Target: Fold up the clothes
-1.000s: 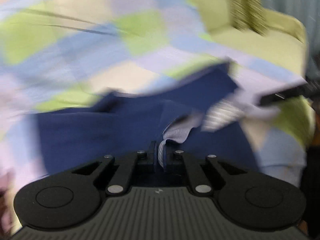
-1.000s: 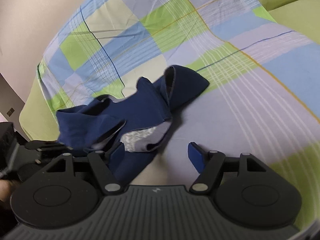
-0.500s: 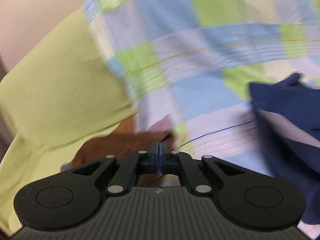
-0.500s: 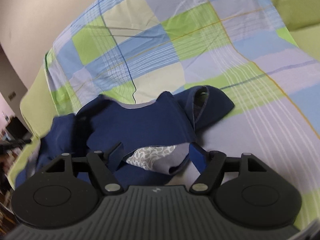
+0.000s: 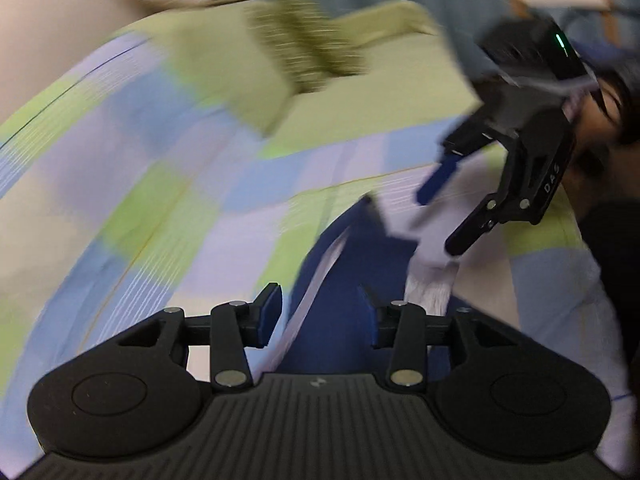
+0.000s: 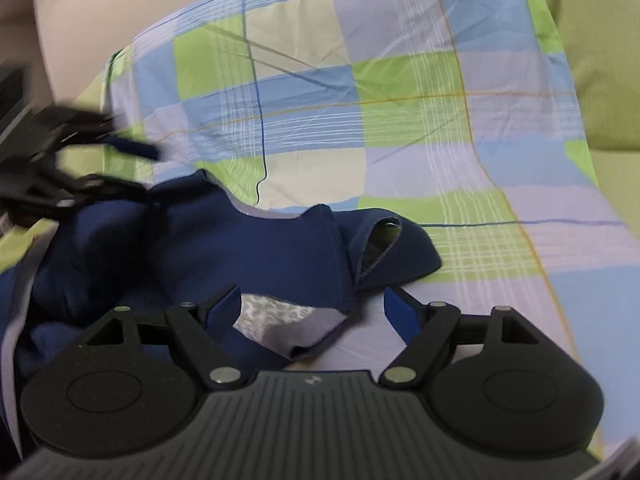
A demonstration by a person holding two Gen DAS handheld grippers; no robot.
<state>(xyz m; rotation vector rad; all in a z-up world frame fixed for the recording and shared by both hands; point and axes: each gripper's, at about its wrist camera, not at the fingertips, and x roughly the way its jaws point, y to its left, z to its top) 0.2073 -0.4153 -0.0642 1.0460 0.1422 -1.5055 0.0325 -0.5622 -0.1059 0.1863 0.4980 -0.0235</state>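
A crumpled navy blue garment [image 6: 248, 248] with a pale grey lining lies on the checked sheet [image 6: 400, 128]. My right gripper [image 6: 312, 312] is open, its fingers on either side of the garment's near edge with the grey lining between them. It also shows in the left wrist view [image 5: 444, 216], open above the cloth. My left gripper [image 5: 320, 314] is open and low over the navy garment [image 5: 344, 280], holding nothing. It shows blurred at the left of the right wrist view [image 6: 120, 168], by the garment's far left end.
The sheet in blue, green and lilac checks covers a light green sofa [image 6: 600, 60]. A green cushion with a patterned one [image 5: 304, 40] stands at the back. A person's head [image 5: 612, 100] is at the right behind my right gripper.
My left gripper let go of the garment, swung away to the left while shut, and has come back over the cloth, now open. My right gripper stayed open and moved closer to the garment.
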